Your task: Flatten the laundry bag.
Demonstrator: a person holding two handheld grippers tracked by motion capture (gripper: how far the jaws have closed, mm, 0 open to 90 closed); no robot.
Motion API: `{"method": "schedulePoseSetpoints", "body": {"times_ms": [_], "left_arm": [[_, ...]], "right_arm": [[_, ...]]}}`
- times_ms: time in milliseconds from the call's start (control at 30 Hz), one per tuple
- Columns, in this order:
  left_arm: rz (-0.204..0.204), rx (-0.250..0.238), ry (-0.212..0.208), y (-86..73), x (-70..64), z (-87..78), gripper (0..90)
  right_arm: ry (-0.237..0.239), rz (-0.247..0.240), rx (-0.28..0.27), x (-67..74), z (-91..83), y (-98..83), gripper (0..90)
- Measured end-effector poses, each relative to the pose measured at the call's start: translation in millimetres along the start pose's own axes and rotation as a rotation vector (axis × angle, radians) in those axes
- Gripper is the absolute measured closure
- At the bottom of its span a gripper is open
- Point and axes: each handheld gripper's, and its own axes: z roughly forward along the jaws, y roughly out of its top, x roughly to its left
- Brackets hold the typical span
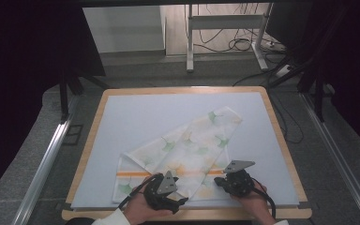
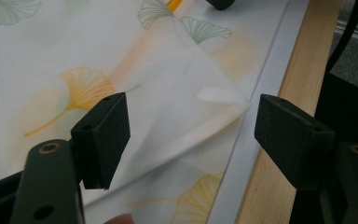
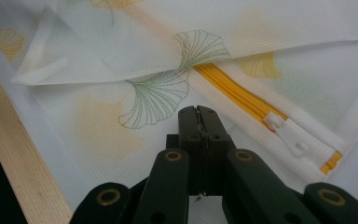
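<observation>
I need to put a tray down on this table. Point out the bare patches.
The pale blue mat lies bare across its far left, from the wooden table rim to the white leaf-printed mesh bag with the yellow zip. A narrower bare strip runs right of the bag, toward the right rim. The near edge is crowded: both grippers, left gripper and right gripper, work at the bag.

We are looking into a lab or recording studio rather than a home. Our light wooden worktop point(image 1: 88, 154) with its pale blue-grey mat stands on grey carpet floor point(image 1: 37, 136), hemmed in by black curtains point(image 1: 23, 56) on both sides. Metal floor rails point(image 1: 44, 164) run along either flank. Beyond it we see a white metal-framed table leg stand point(image 1: 190, 42) and loose black cables point(image 1: 243, 44) with a power strip point(image 1: 283, 70) on the floor.
</observation>
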Motion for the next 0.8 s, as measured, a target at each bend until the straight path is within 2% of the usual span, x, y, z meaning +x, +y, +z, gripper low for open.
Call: {"method": "schedulePoseSetpoints", "body": {"times_ms": [167,367,600,633,767,800], "left_arm": [[0.012,0.006,-0.014,3.7,-6.7,8.2,24.3],[0.036,0.037,-0.017,6.6,-10.4,18.8,24.3],[0.012,0.065,-0.020,6.4,-6.3,23.4,33.1],[0.005,0.067,-0.026,6.4,-5.0,23.2,37.8],[-0.018,0.072,-0.057,6.5,-0.7,22.4,44.3],[-0.029,0.064,-0.064,6.5,-0.8,22.6,49.4]], "right_arm": [[0.001,0.002,0.001,-0.4,-0.2,0.0,88.2],[-0.002,0.000,0.003,-0.4,-0.7,-0.2,88.0],[-0.003,-0.002,0.003,-1.0,-1.2,-0.6,87.9],[-0.003,-0.004,0.002,-1.3,-1.2,-0.6,87.9],[-0.005,-0.003,0.003,-0.9,-1.3,-0.6,87.9],[-0.004,-0.006,0.003,-1.2,-1.3,-0.7,87.8]]}}
